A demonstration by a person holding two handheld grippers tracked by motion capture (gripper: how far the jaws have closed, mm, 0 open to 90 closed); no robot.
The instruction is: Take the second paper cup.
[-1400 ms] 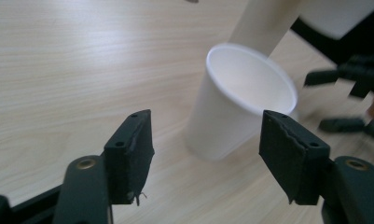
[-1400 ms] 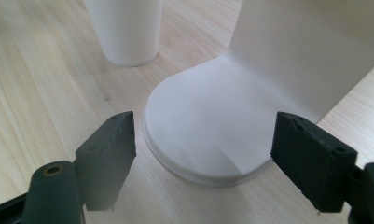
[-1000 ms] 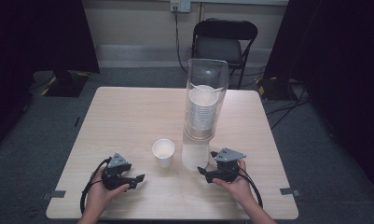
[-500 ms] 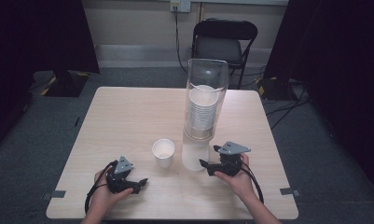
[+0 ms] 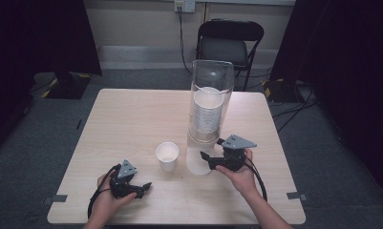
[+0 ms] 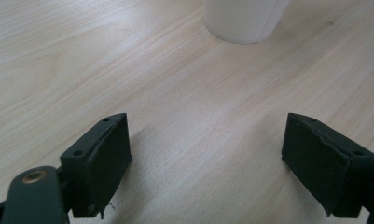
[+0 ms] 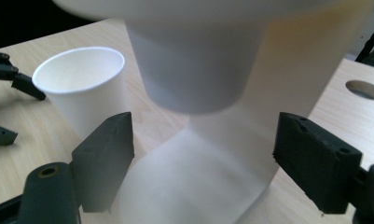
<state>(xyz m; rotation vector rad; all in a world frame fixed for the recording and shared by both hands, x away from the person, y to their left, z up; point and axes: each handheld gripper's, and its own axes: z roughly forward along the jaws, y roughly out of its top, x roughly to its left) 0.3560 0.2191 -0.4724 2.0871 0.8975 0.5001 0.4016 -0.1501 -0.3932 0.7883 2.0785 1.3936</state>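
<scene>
Nearest the person, at about 7 o'clock on the worktop [image 5: 132, 119], the left gripper [image 5: 140, 187] lies low with its fingers [image 6: 98, 161] released and wide apart over bare wood. It has slid a little toward the near edge over the last second, so it looks to be waiting rather than working.

The right gripper [image 5: 206, 158], at about 5 o'clock, has moved inward and risen toward the clear dispenser tube [image 5: 209, 109]. Its fingers [image 7: 105, 154] are released and spread, flanking the bottom cup [image 7: 194, 70] that hangs out of the tube's lower end; they do not yet touch it. That approach suggests the step in hand is pulling the next cup down out of the dispenser.

One loose paper cup [image 5: 167, 155] stands upright and empty near the centre, just left of the tube and apart from both grippers.

Count: two grippers, one dispenser tube holding one stack of cups [image 5: 207, 117] (the number in the stack cannot be told), and one loose cup. Beyond the worktop at 12 o'clock stands one black chair [image 5: 229, 43].
</scene>
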